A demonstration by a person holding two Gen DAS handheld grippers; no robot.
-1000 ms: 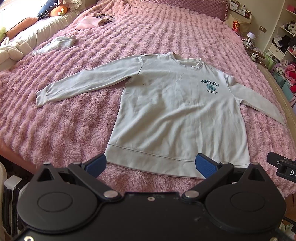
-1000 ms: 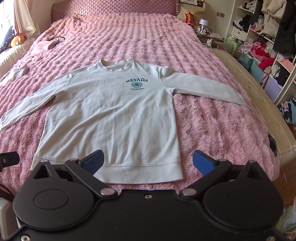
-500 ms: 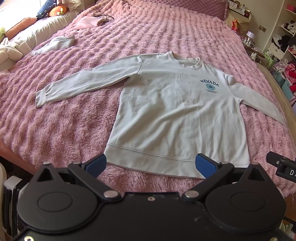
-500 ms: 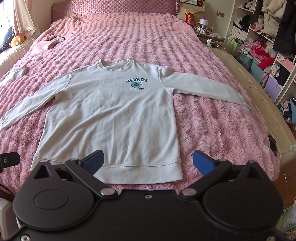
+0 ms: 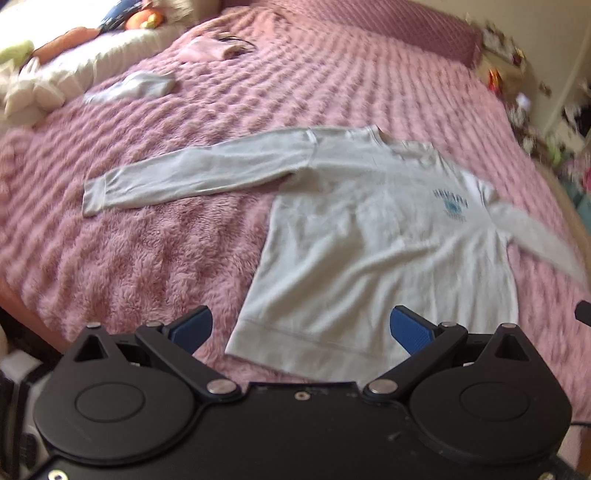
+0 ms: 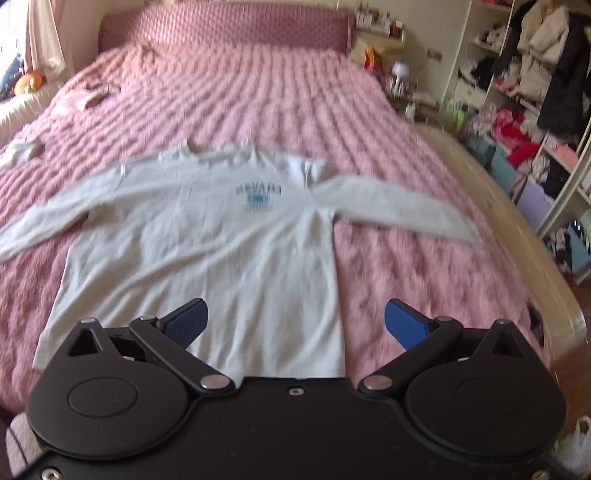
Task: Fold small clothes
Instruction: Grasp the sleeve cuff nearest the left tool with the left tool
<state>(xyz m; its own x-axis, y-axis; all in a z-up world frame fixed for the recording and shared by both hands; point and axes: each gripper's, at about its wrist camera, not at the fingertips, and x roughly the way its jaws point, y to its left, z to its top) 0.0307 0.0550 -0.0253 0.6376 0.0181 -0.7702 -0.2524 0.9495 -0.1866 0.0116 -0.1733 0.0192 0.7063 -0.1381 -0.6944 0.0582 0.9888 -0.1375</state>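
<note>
A pale sweatshirt (image 5: 384, 236) lies flat and face up on a bed covered with a pink fluffy blanket (image 5: 140, 266), hem toward the near edge and neckline toward the far headboard (image 6: 221, 27). Both sleeves are spread outward, 1 to the left and 1 to the right. A teal chest print (image 6: 258, 197) sits below the collar, blurred beyond reading in both views.

The left gripper (image 5: 301, 328) hangs above the near edge of the bed, its 2 blue fingers (image 5: 192, 326) wide apart and holding nothing; in the left wrist view the sweatshirt's left hem corner lies between them. The right gripper (image 6: 293, 321) is likewise empty, its fingers (image 6: 404, 325) spread wide, with the right side of the sweatshirt's hem between them in the right wrist view. Whether either gripper touches the fabric cannot be told.

Far left on the blanket lie a small pale garment (image 5: 136, 86) and, farther off, a pink cloth (image 5: 203, 50). Along the left edge are cream bedding (image 5: 92, 59) and an orange soft toy (image 5: 142, 18). To the right of the bed stand open shelves with hanging clothes (image 6: 532, 74).
</note>
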